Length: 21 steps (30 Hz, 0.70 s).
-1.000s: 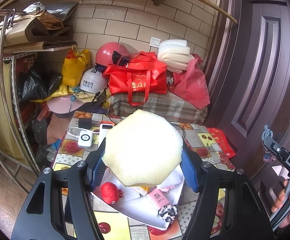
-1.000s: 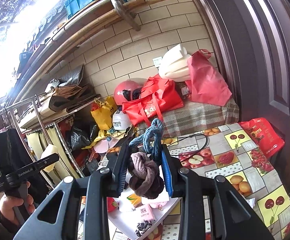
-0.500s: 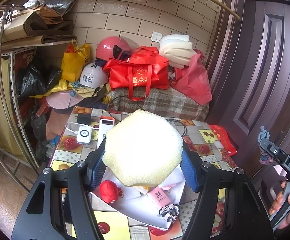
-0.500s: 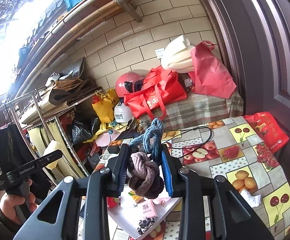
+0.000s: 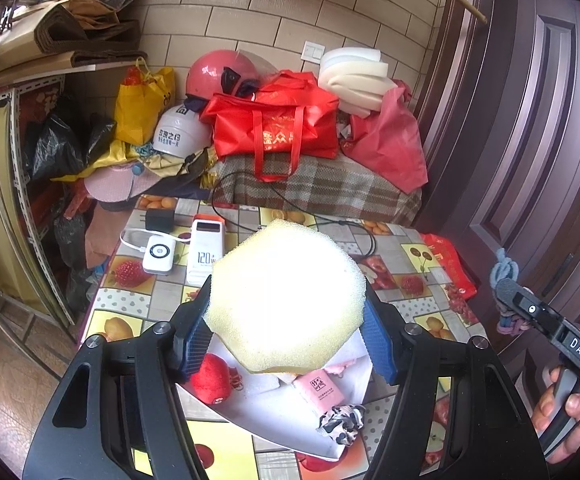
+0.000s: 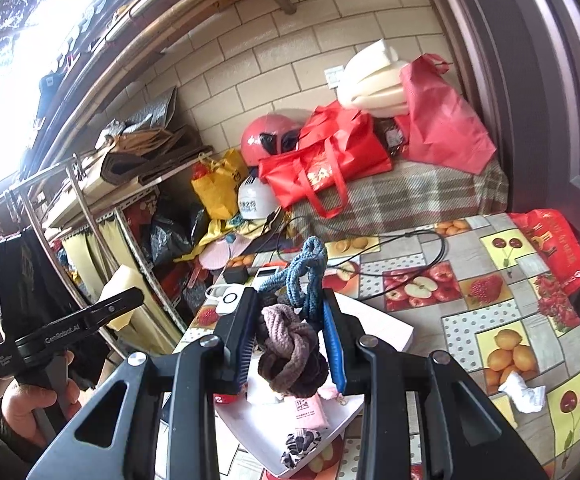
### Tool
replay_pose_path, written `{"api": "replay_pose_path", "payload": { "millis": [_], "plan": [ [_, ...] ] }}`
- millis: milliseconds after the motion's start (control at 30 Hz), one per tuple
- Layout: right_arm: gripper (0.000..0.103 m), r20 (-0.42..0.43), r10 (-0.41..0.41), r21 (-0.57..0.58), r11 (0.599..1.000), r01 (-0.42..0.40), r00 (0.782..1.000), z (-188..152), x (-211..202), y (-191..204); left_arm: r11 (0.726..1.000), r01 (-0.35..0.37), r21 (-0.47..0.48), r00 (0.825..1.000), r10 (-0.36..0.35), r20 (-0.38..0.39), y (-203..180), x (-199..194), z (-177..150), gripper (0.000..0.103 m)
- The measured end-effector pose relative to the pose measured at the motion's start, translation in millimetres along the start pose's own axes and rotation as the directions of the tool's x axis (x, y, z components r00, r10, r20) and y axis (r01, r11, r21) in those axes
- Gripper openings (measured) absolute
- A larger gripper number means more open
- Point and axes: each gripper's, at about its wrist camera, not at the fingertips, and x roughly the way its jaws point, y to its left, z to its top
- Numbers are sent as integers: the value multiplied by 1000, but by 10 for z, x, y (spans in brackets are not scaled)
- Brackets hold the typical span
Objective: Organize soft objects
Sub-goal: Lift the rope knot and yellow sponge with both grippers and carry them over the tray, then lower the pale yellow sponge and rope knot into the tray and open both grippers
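My left gripper (image 5: 286,332) is shut on a pale yellow sponge (image 5: 286,300) and holds it above a white tray (image 5: 274,412). The tray holds a red ball (image 5: 211,379), a pink packet (image 5: 321,392) and a black-and-white scrunchie (image 5: 339,424). My right gripper (image 6: 290,340) is shut on a bundle of knotted hair ties, brown (image 6: 290,356) and blue (image 6: 305,276), above the same tray (image 6: 373,328). The right gripper shows at the right edge of the left wrist view (image 5: 529,312). The left gripper shows at the left of the right wrist view (image 6: 70,328).
The table has a fruit-print cloth (image 5: 409,280). At its far side lie a white power bank (image 5: 206,248), a small white device (image 5: 158,254), a black charger (image 5: 158,219) and a black cable (image 6: 409,248). A crumpled tissue (image 6: 523,392) lies at right. Helmets and red bags (image 5: 278,128) pile behind.
Both grippers keep their hold. The views have shifted slightly, with the table and clutter sliding down in the left wrist view.
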Motion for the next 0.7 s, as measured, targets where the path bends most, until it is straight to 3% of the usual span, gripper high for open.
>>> {"api": "replay_pose_path", "payload": {
  "millis": [467, 567, 700],
  "plan": [
    [32, -179, 48, 22, 999, -44, 983, -280, 654, -22, 1000, -27, -11, 991, 25, -131, 130, 633, -229, 65],
    [32, -277, 57, 62, 997, -41, 959, -496, 897, -123, 999, -33, -15, 983, 30, -182, 174, 839, -345, 65],
    [32, -412, 59, 106, 994, -16, 909, -833, 1216, -260, 999, -39, -26, 966, 31, -258, 213, 1133, -530, 65]
  ]
}}
